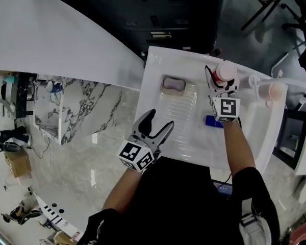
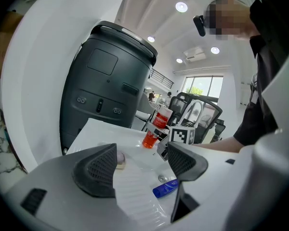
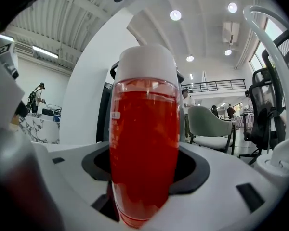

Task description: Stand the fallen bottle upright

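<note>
Head view, read from left to right. At the near left edge of the white basin top (image 1: 158,65): left gripper (image 1: 160,119), jaws wide apart with nothing between them, parked clear of the work, probably as a spare hand. Farther off, in the ribbed hollow: soap bar (image 1: 173,84) on its dish. Further right, on the near side: small blue bottle (image 1: 213,121), lying on its side just beside the right hand's marker cube. At far right: right gripper (image 1: 223,86), held level, jaws spread wide yet closed on the red bottle (image 1: 225,71), one pad on each side of the body, white cap uppermost. Gripped round the body below the cap, likely for a square landing of the base. Shown in the left gripper view as close to upright, leaning slightly; contact of base with surface not discernible. At the right rim: white tap (image 1: 255,80). Judged stage: red bottle raised, release not yet made.
</note>
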Demonstrator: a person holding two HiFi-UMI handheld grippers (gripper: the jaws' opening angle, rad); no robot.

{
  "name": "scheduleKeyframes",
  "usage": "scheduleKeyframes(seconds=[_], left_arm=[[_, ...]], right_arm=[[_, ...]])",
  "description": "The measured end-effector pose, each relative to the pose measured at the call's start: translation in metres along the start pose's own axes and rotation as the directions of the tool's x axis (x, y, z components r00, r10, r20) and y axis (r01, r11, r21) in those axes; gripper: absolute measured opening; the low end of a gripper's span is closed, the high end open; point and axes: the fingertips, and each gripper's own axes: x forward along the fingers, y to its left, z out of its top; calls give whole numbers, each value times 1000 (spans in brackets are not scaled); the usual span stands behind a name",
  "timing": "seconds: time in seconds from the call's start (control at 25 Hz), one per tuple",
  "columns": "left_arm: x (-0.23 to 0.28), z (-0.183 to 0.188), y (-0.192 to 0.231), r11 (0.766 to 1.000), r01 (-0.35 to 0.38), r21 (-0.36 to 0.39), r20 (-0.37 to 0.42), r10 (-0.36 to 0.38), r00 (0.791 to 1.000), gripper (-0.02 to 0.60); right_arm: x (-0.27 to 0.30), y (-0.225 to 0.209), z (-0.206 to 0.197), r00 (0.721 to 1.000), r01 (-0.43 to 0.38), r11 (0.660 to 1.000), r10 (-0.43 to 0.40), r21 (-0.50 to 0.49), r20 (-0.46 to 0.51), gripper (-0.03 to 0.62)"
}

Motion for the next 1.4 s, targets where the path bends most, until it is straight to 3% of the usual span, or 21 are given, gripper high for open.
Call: scheduleKeyframes(seconds=[0.2, 0.44, 0.76, 0.92, 1.4], left_arm=[[-2, 0, -5, 1000, -4, 11, -4, 4, 1000, 345], [-7, -4, -5, 1000, -13, 7, -4, 13, 1000, 345], [-7, -4, -13, 1000, 5, 9, 6, -5, 1000, 345], [-9, -2, -14, 1000, 8, 11, 15, -8, 1000, 345], [-11, 1, -14, 999, 29, 26, 32, -30, 999, 345]], right_arm=[[3, -6, -1, 1000, -5, 999, 4, -32, -7, 293], [3, -28, -3, 999, 48, 999, -48, -20, -16, 293], [3, -26, -4, 998, 34, 999, -35, -23, -43, 298], [-2, -21, -6, 998, 8, 1000, -8, -3, -68, 345], [-52, -23, -28, 988, 63, 998, -59, 21, -145, 348]])
